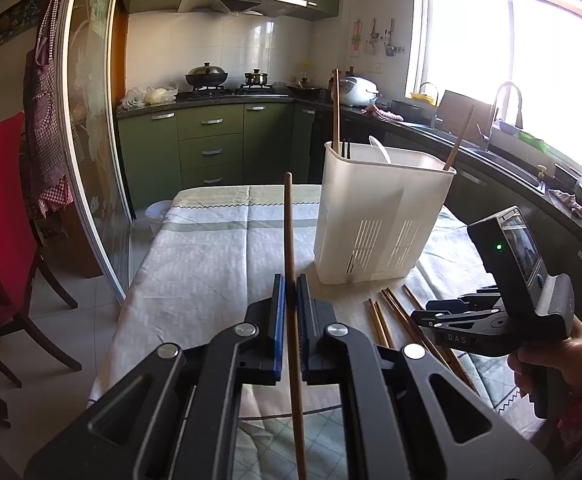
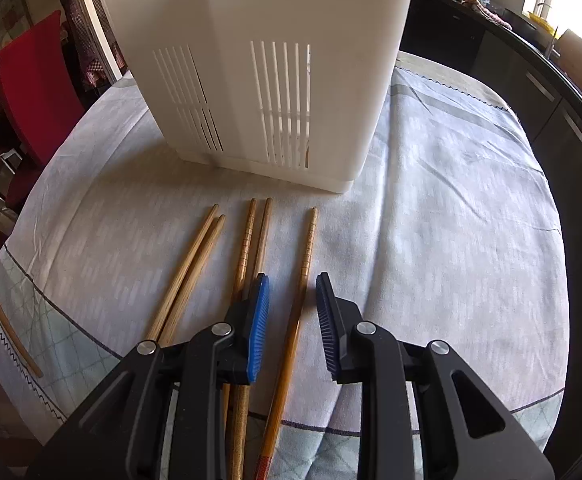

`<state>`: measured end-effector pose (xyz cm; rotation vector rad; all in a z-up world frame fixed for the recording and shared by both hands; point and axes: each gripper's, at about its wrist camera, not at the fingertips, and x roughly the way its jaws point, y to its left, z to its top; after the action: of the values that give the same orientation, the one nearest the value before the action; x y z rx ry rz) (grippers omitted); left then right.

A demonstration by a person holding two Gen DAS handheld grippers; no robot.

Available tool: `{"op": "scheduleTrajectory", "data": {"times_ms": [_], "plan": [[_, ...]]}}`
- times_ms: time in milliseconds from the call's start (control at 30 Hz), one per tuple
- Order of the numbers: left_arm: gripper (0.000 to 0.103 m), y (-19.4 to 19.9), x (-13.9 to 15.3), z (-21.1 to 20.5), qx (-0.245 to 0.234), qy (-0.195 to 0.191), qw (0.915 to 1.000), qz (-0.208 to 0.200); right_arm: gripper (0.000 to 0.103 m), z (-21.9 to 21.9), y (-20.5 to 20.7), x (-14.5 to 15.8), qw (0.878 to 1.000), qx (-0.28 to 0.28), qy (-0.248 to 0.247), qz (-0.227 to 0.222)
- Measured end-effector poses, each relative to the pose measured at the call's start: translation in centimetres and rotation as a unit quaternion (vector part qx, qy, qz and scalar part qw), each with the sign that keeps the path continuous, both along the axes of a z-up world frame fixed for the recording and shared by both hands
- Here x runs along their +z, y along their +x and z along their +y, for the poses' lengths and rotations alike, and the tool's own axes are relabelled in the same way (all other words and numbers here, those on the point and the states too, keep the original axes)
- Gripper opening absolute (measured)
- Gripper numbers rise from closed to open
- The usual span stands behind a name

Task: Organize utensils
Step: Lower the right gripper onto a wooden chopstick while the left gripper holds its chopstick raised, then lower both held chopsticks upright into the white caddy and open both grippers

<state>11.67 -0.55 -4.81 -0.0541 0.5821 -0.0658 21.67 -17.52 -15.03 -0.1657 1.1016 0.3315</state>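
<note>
A cloth-covered surface fills both views. On it stands a white slotted utensil holder, upright, with two long wooden utensils, dark chopsticks and a white spoon sticking out of its top. Just in front of the holder lie five wooden chopsticks, roughly side by side. The left gripper has its fingers clamped on a single wooden chopstick that points up and away. The right gripper hovers low over the loose chopsticks, its fingers apart, with the rightmost chopstick between them, not pressed.
</note>
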Motion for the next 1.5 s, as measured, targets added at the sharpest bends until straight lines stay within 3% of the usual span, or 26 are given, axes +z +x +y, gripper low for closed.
{"op": "scheduleTrajectory", "data": {"times_ms": [67,300,667,900,1500], "plan": [[0.006,0.0,0.0,0.0,0.000,0.000,1.0000,0.000,0.008,0.0,0.1,-0.2,1.000,0.005,0.003,-0.001],[0.006,-0.1,0.1,0.2,-0.002,0.002,1.0000,0.000,0.007,-0.8,0.2,0.7,0.999,-0.003,0.038,-0.009],[0.006,-0.7,1.2,0.1,-0.002,0.002,0.9999,-0.011,0.007,-4.3,-5.3,9.2,0.986,-0.002,0.120,-0.116],[0.005,-1.4,2.3,-0.8,-0.009,0.009,0.9997,-0.022,0.007,-5.5,-9.2,12.3,0.978,0.008,0.138,-0.154],[0.005,-2.4,3.8,-2.0,-0.021,0.023,0.9987,-0.040,0.007,-7.5,-10.7,13.5,0.972,0.006,0.158,-0.174]]}}
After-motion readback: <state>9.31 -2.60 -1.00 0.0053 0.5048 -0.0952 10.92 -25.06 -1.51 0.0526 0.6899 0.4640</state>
